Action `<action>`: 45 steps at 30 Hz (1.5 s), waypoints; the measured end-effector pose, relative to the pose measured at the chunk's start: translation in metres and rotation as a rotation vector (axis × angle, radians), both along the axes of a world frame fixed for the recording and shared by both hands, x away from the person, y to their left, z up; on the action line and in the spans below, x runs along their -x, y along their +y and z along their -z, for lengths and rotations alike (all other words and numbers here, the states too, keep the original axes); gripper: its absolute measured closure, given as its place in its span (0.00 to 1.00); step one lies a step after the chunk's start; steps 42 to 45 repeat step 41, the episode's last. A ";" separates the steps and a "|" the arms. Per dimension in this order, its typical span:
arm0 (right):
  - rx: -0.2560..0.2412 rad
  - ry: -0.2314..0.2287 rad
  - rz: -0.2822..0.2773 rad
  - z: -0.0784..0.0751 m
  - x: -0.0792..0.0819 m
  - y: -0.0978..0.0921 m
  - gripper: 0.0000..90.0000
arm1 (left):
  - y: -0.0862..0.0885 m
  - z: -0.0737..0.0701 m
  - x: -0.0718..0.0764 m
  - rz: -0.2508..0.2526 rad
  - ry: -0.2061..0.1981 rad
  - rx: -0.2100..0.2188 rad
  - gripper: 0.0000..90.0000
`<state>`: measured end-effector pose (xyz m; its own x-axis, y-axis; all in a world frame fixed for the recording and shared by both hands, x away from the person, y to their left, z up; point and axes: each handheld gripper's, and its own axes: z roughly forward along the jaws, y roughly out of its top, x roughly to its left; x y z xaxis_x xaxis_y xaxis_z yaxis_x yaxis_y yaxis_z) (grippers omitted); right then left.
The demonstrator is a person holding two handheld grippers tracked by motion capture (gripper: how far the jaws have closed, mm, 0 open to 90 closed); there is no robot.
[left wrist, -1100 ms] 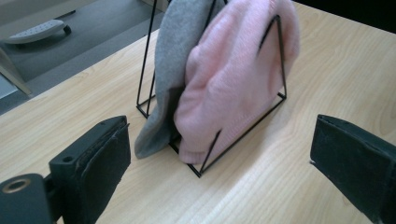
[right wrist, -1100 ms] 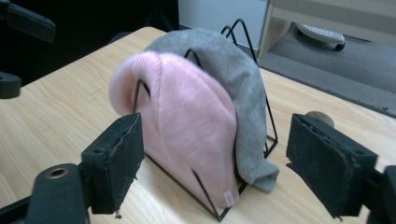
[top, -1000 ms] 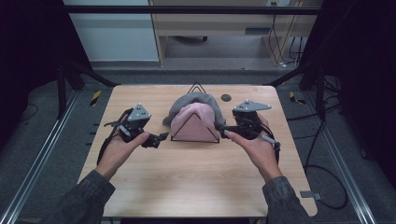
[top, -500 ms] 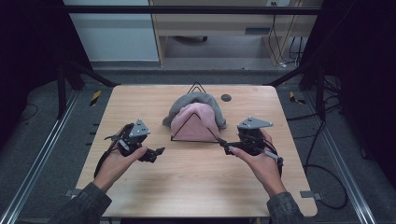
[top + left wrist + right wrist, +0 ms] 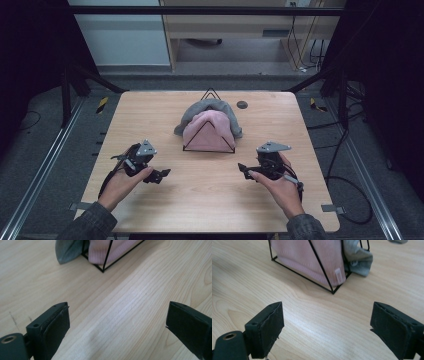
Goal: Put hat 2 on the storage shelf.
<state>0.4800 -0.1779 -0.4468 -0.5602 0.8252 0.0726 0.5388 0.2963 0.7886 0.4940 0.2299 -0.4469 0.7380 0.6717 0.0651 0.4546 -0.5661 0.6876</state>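
Both tongs pulled back toward the person's side of the bench [image 5: 150,107] since the earlier frames; a second ago they sat right at the rack [image 5: 208,136], one on each side, now well apart from it. Left tongs [image 5: 164,174] were released, jaws wide, nothing between them; left gripper view showed bare wood and the rack corner [image 5: 102,270] farther off. Right tongs [image 5: 243,170] also released and empty, jaws spread in the right gripper view, rack corner [image 5: 332,292] ahead of them. Rack itself looked unmoved.

Pink hat [image 5: 207,131] sat draped over the wire rack at bench centre, grey hat [image 5: 216,107] behind it, hanging over the rack's far part and spilling down both sides. Grey cloth [image 5: 66,251] touched the bench beside the frame. Small dark disc [image 5: 242,104] lay near the far edge.

Risks, as judged: the rack looked light, so a one-sided tug on the pink hat could tip or drag it. Hats overlapped, so a pinch could catch grey along with pink. A jaw could snag the thin wire instead of cloth. Knit could slip from a shallow pinch.
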 end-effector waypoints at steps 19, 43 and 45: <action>0.028 0.118 0.005 0.040 -0.001 0.003 0.12 | 0.010 0.039 -0.001 -0.018 0.105 -0.015 0.05; 0.124 0.040 -0.038 0.065 0.008 0.017 0.01 | 0.014 0.054 -0.002 -0.006 0.088 -0.023 0.00; 0.124 0.040 -0.038 0.065 0.008 0.017 0.01 | 0.014 0.054 -0.002 -0.006 0.088 -0.023 0.00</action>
